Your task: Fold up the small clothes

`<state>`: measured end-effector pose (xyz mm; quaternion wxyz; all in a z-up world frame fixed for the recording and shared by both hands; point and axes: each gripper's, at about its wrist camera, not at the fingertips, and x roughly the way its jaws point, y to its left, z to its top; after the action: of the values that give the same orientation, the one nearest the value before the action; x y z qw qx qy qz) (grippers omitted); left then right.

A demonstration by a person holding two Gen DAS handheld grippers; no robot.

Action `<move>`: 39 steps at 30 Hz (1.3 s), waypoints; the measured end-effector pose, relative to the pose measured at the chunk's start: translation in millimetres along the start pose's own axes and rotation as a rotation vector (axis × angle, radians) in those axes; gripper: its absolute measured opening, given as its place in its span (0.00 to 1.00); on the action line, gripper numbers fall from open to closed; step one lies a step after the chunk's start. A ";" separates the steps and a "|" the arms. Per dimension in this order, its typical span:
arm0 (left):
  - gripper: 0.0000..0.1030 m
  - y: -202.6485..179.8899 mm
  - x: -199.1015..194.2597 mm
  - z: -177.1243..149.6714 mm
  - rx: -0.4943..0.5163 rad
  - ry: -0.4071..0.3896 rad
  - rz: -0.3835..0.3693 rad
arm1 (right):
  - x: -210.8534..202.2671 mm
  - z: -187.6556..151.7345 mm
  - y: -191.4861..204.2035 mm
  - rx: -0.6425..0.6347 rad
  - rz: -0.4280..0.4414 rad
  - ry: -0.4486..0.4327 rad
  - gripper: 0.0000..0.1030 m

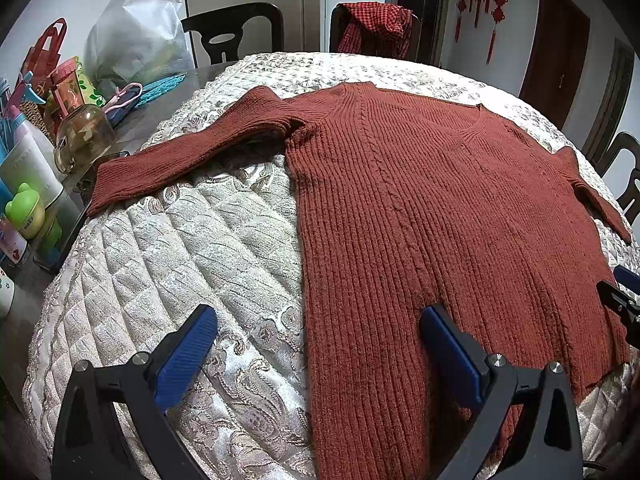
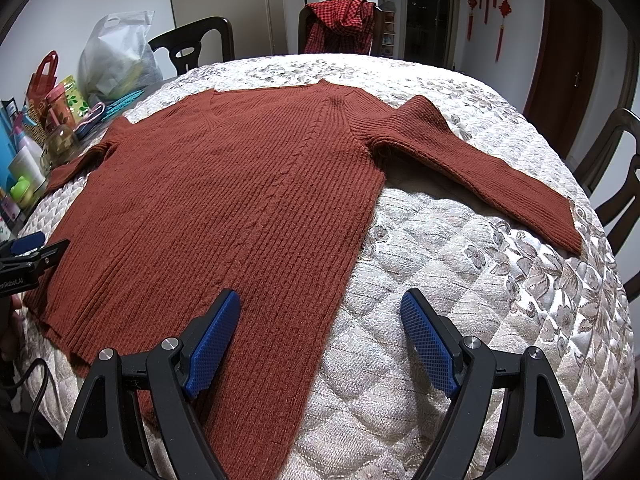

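Note:
A rust-red ribbed sweater (image 1: 432, 208) (image 2: 224, 200) lies flat on the quilted cover, neckline away from me and both sleeves spread out. Its left sleeve (image 1: 172, 160) reaches toward the clutter, and its right sleeve (image 2: 484, 168) runs to the table's right side. My left gripper (image 1: 316, 320) hovers open over the hem's left corner, one blue pad on each side of the sweater's edge. My right gripper (image 2: 320, 308) hovers open over the hem's right corner, likewise straddling the edge. Neither holds any cloth. The right gripper's tip (image 1: 624, 296) shows in the left wrist view, and the left gripper's tip (image 2: 28, 252) in the right wrist view.
A cream quilted cover (image 1: 192, 248) (image 2: 472, 264) spreads over the table. Bottles, a glass jar (image 1: 82, 140) and a white bag (image 1: 136, 36) crowd the left side. Dark chairs (image 1: 236, 28) ring the table, one draped with a red checked cloth (image 2: 340, 24).

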<state>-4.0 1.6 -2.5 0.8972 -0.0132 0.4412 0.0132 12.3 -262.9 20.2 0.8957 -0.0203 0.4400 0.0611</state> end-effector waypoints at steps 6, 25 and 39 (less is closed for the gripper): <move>1.00 0.0 0.0 -0.1 0.000 0.000 0.000 | 0.0 0.0 0.0 0.000 0.000 0.000 0.80; 1.00 1.2 0.1 -1.3 -0.002 0.000 -0.001 | 0.3 0.2 0.3 0.000 0.000 0.000 0.80; 1.00 5.0 1.1 -2.0 -0.007 0.009 0.001 | -0.4 3.0 -0.6 0.004 0.000 0.009 0.80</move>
<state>-5.1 6.5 -4.7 0.8952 -0.0159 0.4452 0.0152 14.5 -263.3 22.4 0.8937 -0.0188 0.4441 0.0602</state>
